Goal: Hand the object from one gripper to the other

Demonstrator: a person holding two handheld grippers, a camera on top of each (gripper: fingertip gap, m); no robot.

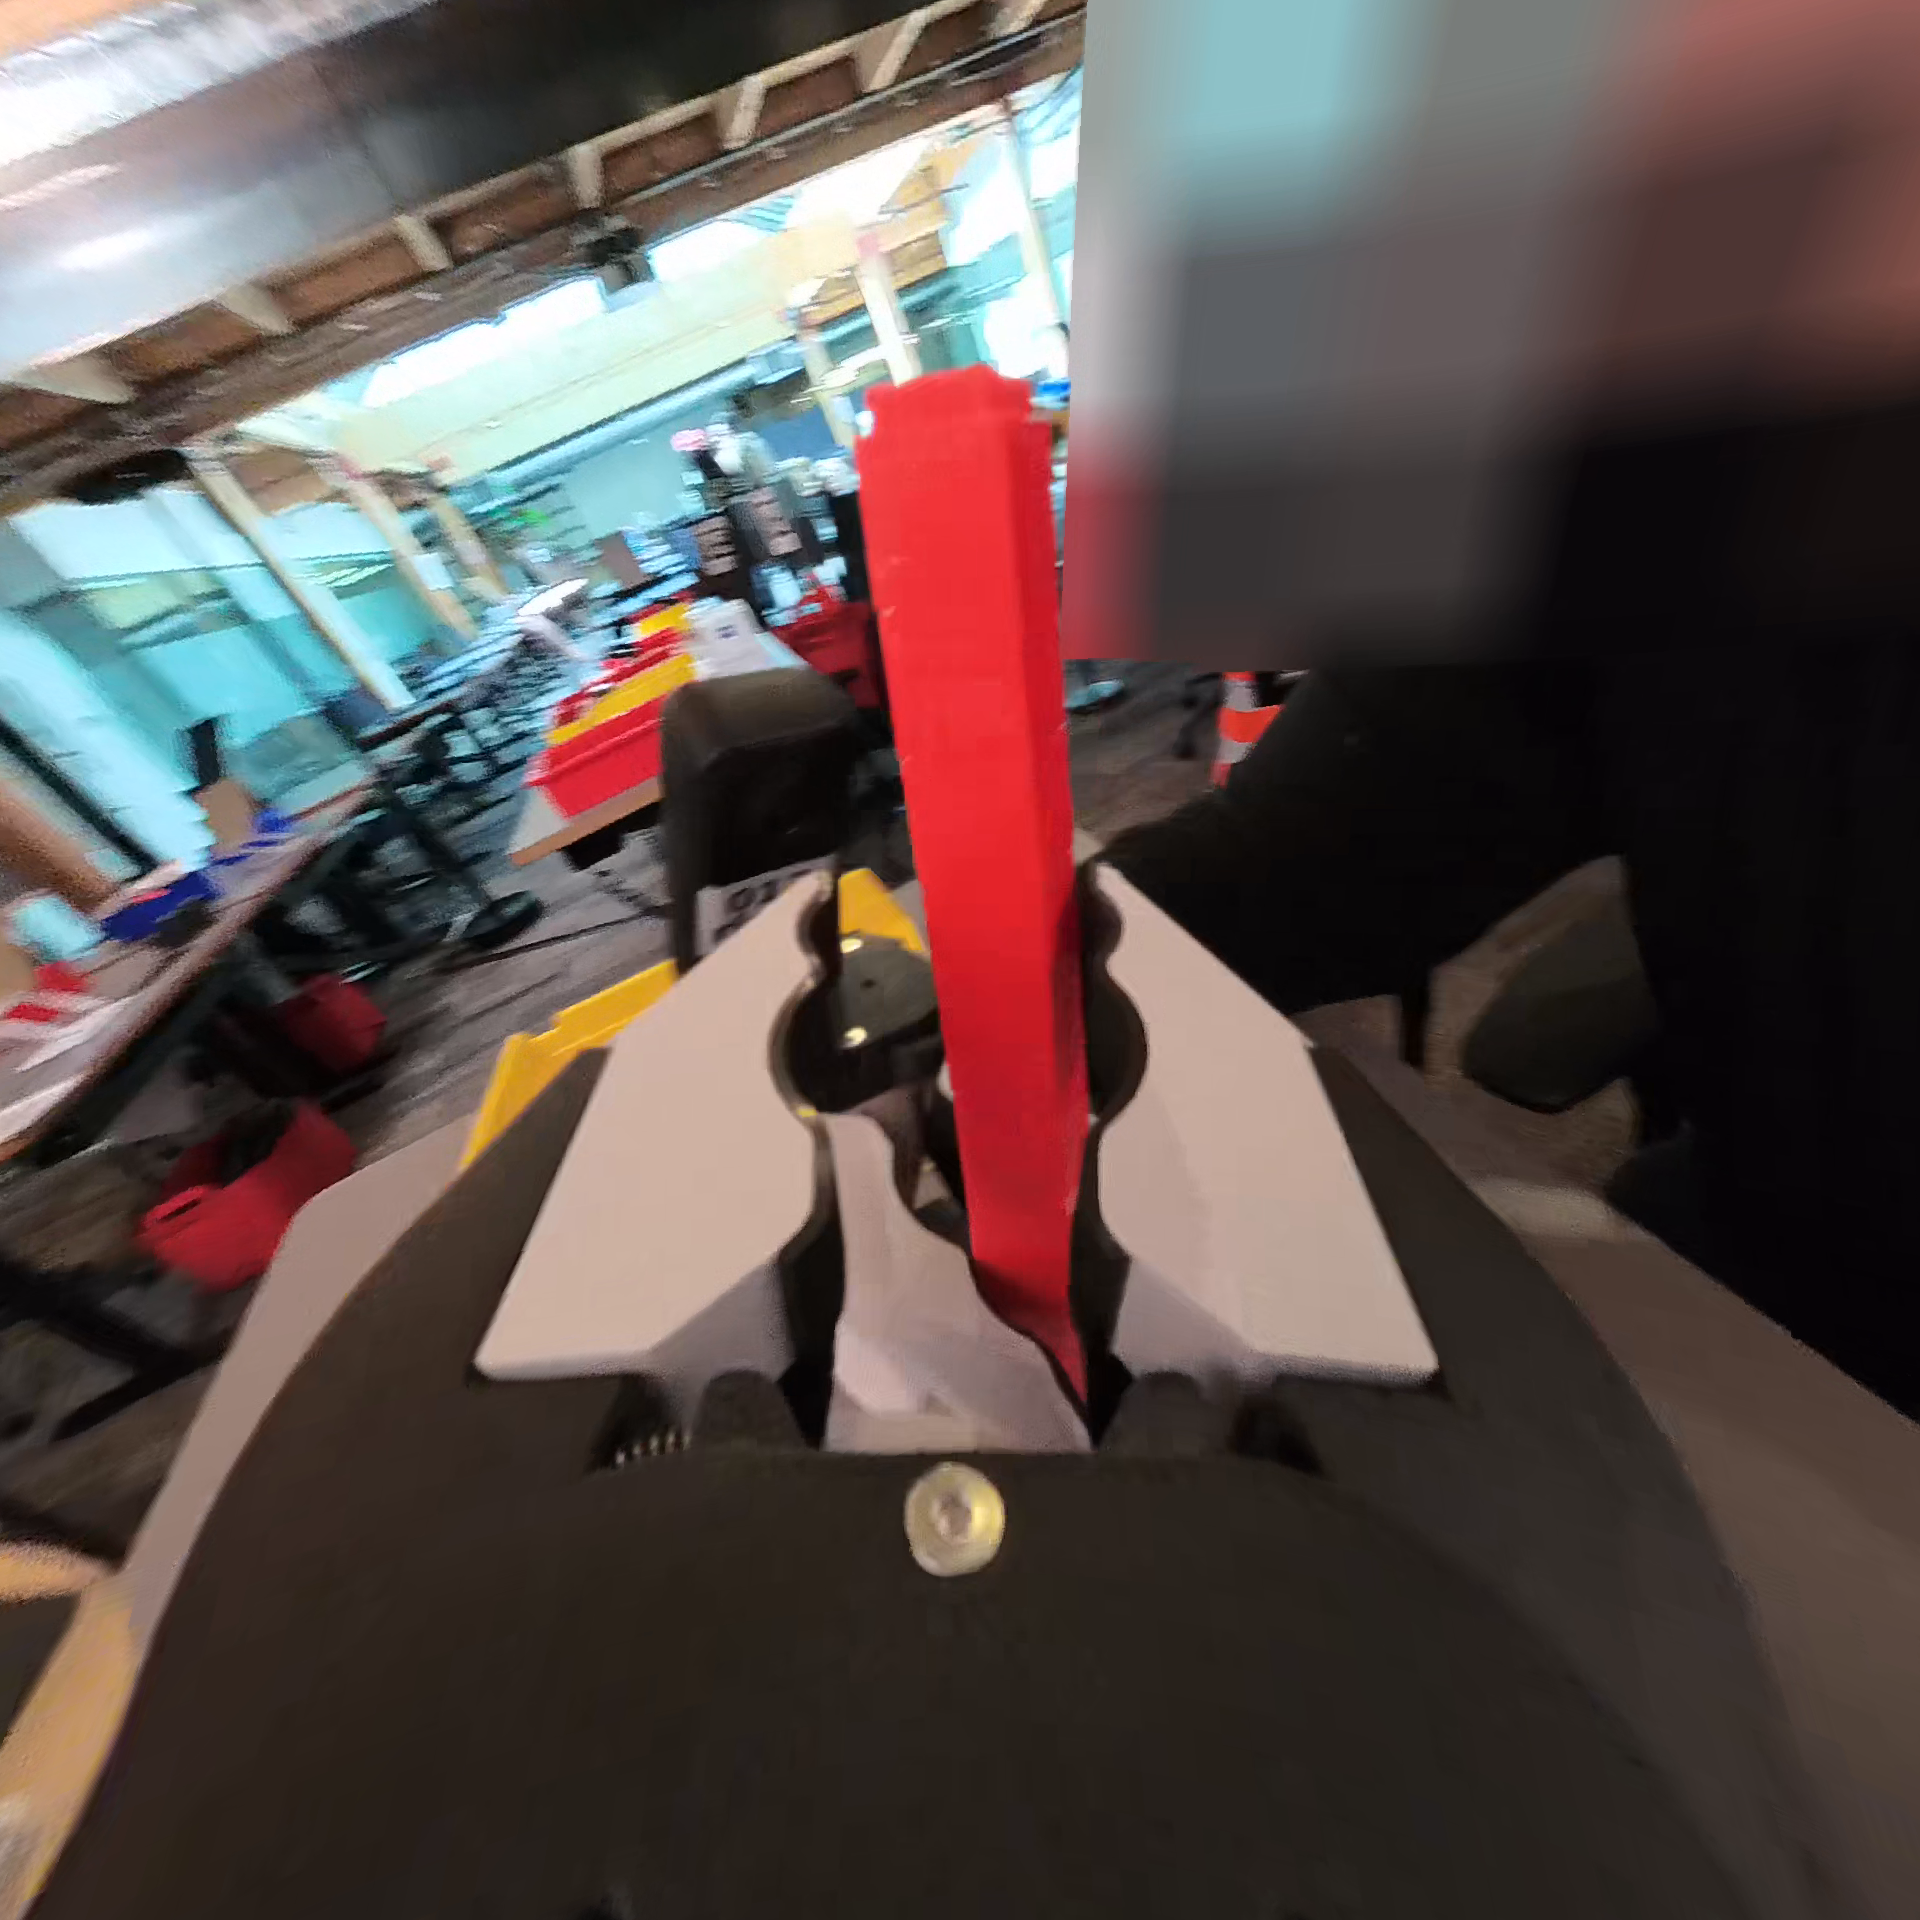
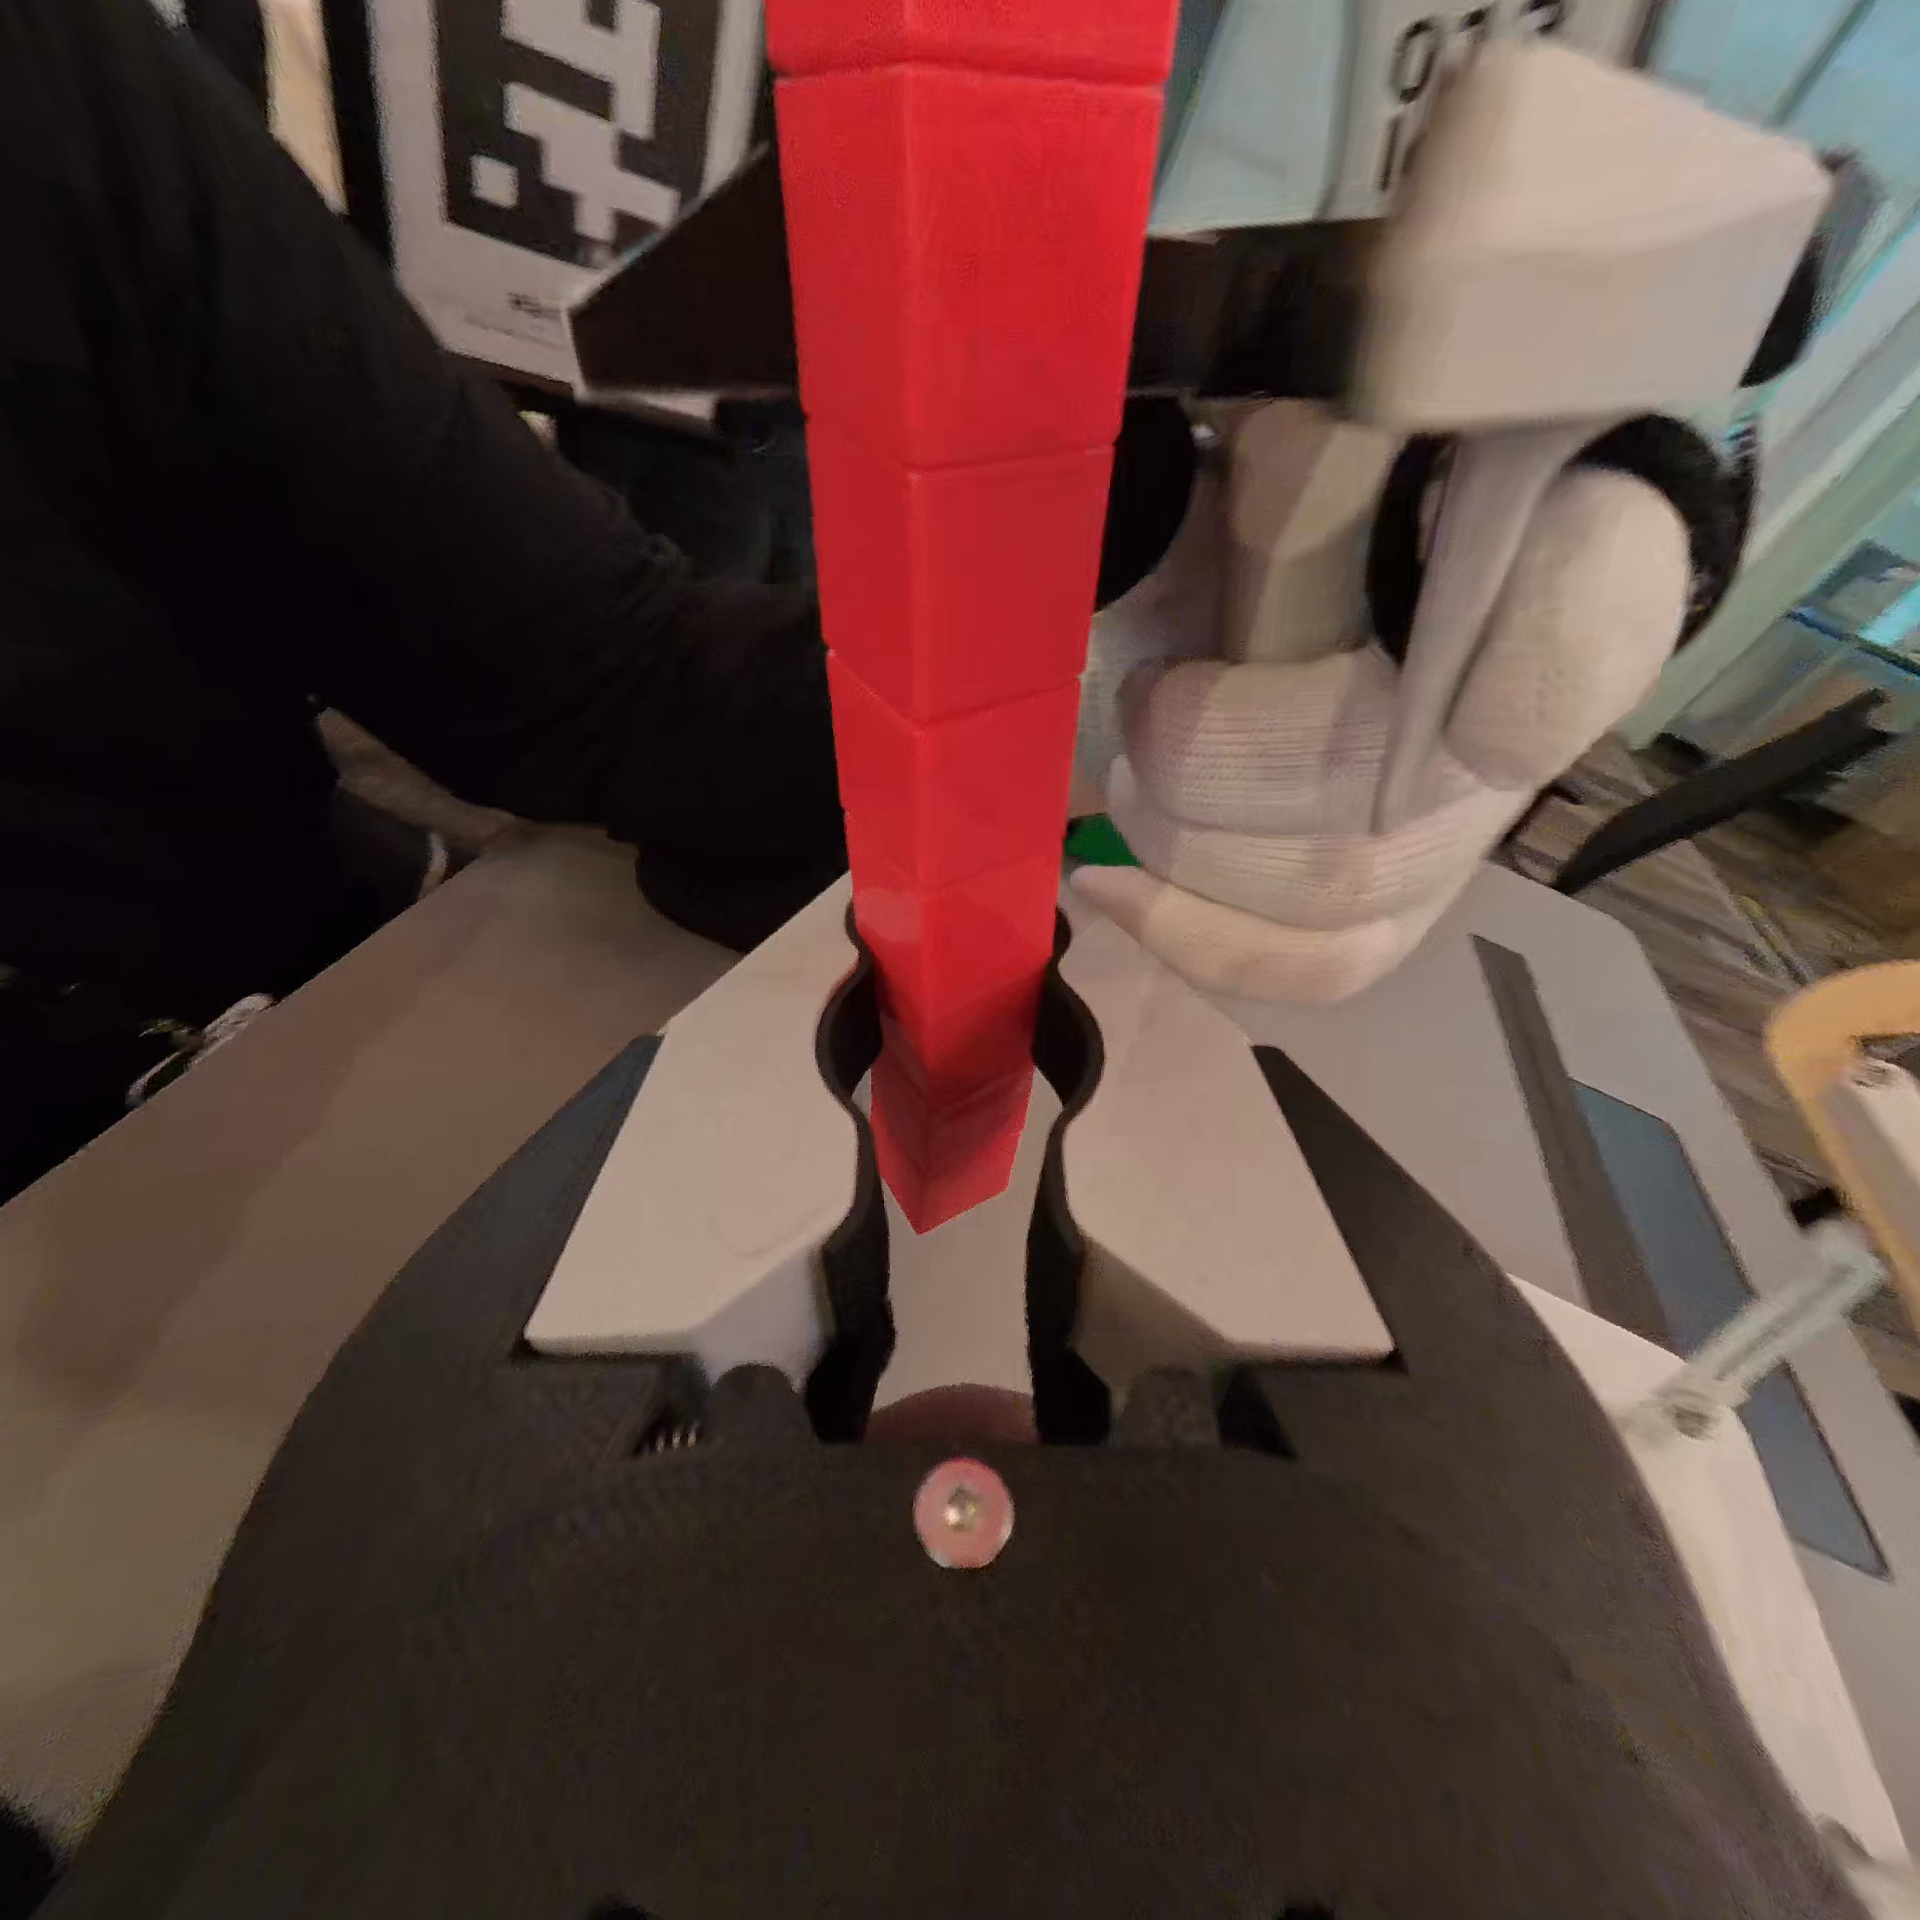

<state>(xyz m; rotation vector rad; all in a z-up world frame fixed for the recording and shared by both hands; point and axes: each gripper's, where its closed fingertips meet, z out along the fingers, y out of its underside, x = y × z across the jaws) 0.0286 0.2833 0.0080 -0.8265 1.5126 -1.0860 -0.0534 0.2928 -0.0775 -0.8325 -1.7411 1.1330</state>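
Note:
A long red segmented bar [image 2: 956, 520] runs straight out from my right gripper [image 2: 956, 925], which is shut on its near end, both fingers pressing its sides. In the left wrist view the same bar [image 1: 977, 831] stands between the jaws of my left gripper [image 1: 956, 894]. It leans on the right finger [image 1: 1195, 1091], with a clear gap to the left finger [image 1: 707, 1091], so the left jaws are open. In the right wrist view the left gripper's grey housing [image 2: 1558, 229] crosses behind the bar, held by a white-gloved hand [image 2: 1299, 790].
A person's black sleeve [image 2: 312, 520] reaches in at left over a grey table [image 2: 312, 1143]. A black-and-white marker tag [image 2: 561, 156] is behind. The left wrist view shows a workshop with red and yellow bins [image 1: 613, 727], a yellow bin [image 1: 582, 1029] and an orange cone [image 1: 1242, 727]. There is about 11 centimeters between the tips of the two grippers.

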